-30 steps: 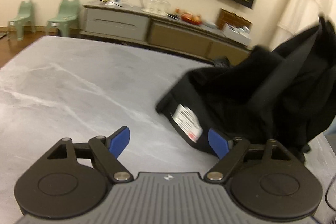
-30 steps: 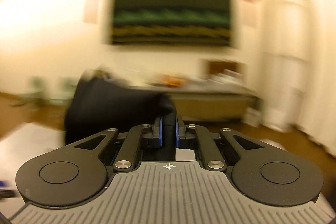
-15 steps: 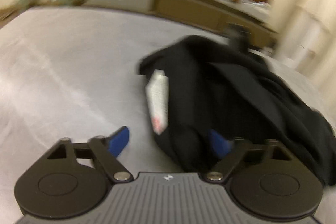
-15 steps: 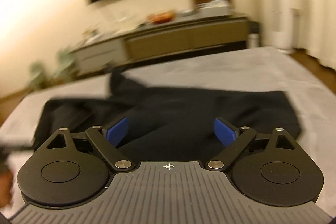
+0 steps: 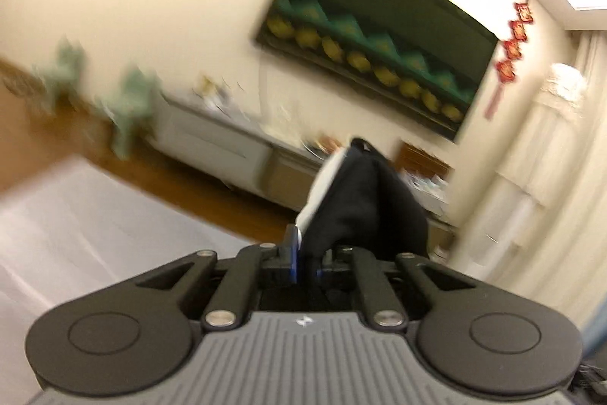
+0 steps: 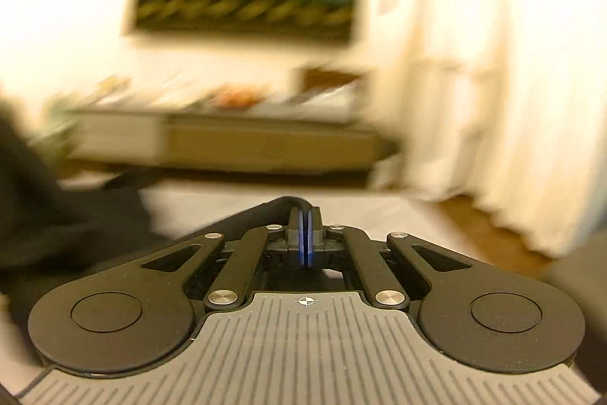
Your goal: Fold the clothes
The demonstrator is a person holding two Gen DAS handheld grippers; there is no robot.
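My left gripper [image 5: 305,259] is shut on the black garment [image 5: 364,200], pinching a bunch of cloth with its white label [image 5: 322,185] and holding it lifted above the grey table [image 5: 76,215]. My right gripper [image 6: 304,234] is shut with the blue pads pressed together; a black edge of the garment [image 6: 265,211] runs from the pads down to the left, where more black cloth [image 6: 57,222] hangs, blurred. The right gripper is also raised above the table [image 6: 360,211]. Both views are motion-blurred.
A long sideboard [image 5: 212,139] with dishes stands against the far wall under a dark framed picture [image 5: 371,37]. Two green chairs [image 5: 129,105] stand at the left. White curtains [image 6: 493,82] hang at the right. Wooden floor lies beyond the table.
Both grippers were open over the garment on the table half a second ago. Now both have shut on the cloth and lifted it, with the cameras tilted up toward the wall.
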